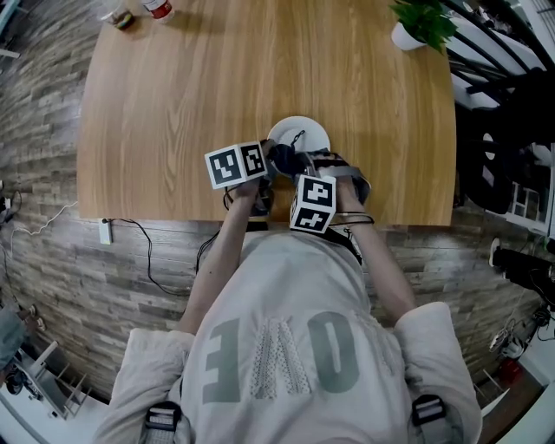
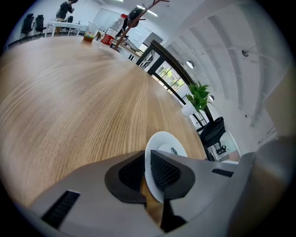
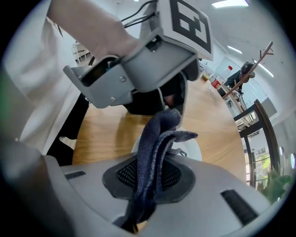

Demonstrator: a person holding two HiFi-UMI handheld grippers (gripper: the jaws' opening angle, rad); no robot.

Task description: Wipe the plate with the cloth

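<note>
White plate (image 1: 314,136), dark blue cloth (image 3: 155,152), light wood-grain table (image 1: 217,78)

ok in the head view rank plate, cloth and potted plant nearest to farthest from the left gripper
1. plate, rim held by the left gripper
2. cloth, beside it, in the right gripper
3. potted plant, far right on the table

an office: desks (image 2: 69,24), office chairs (image 2: 28,21), coat rack (image 2: 148,8).

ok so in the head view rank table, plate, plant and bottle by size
1. table
2. plate and plant: about alike, and the frame edge cuts the plant off, so no ranking between them
3. bottle, also cut off
</note>
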